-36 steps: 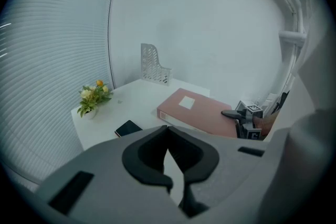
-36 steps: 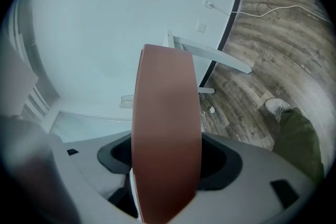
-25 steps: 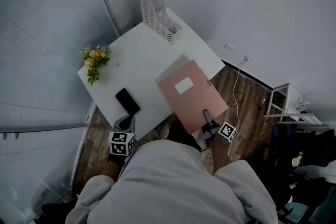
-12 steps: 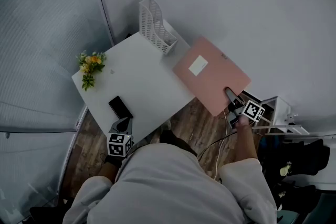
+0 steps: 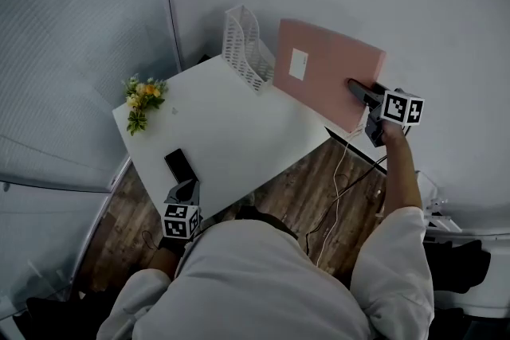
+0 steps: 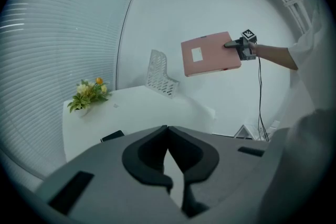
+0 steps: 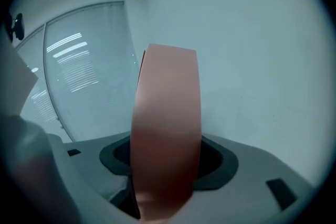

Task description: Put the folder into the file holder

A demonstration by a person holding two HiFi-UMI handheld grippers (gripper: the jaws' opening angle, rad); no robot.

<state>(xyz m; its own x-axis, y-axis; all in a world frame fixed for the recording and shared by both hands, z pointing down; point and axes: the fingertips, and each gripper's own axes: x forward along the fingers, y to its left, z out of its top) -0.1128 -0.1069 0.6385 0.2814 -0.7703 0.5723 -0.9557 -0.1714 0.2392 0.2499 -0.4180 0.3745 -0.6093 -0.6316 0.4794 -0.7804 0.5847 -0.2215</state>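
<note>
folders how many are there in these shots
1: the pink folder, held in the air by the right gripper, beside the white file holder. None seems hidden.

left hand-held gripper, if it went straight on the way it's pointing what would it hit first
Most likely the white table: the left hand-held gripper points forward and down at its top, near the front edge. The black phone lies left of that line. Depth is hard to judge.

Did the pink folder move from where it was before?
Yes. The folder went up off the table and now hangs on edge just right of the file holder.
</note>
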